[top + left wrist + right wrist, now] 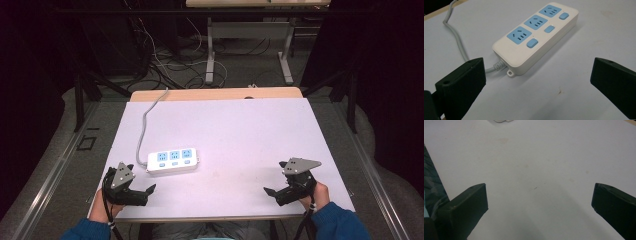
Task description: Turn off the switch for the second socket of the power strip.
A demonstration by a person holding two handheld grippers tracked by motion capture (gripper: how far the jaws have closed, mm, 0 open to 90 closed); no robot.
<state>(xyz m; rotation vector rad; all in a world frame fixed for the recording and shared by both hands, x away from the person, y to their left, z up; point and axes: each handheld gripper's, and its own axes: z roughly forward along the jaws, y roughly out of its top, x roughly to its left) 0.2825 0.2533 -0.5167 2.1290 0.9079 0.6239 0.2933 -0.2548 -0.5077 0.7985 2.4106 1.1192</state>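
both grippers sit at the near edge of the table (240,125), jaws spread wide, nothing between them. left gripper (142,190) is near the power strip (173,161) but not touching it; in the left gripper view the strip (536,35) lies flat just ahead of the open jaws, cable end toward the camera, three blue sockets and three blue switches facing up. its grey cord (145,120) runs off the far left of the white table surface. right gripper (272,191) is well apart from the strip, over bare surface; the right gripper view catches just a corner of the strip (501,121) at the top edge.

step in hand, my read: start pose, approach not yet begun. strip untouched.

next move likely: left gripper goes forward to the strip, either straddling the body across its short side or pressing a switch. if pressing, the jaws probably need to come together first. right can brace the far end so it doesn't slide.
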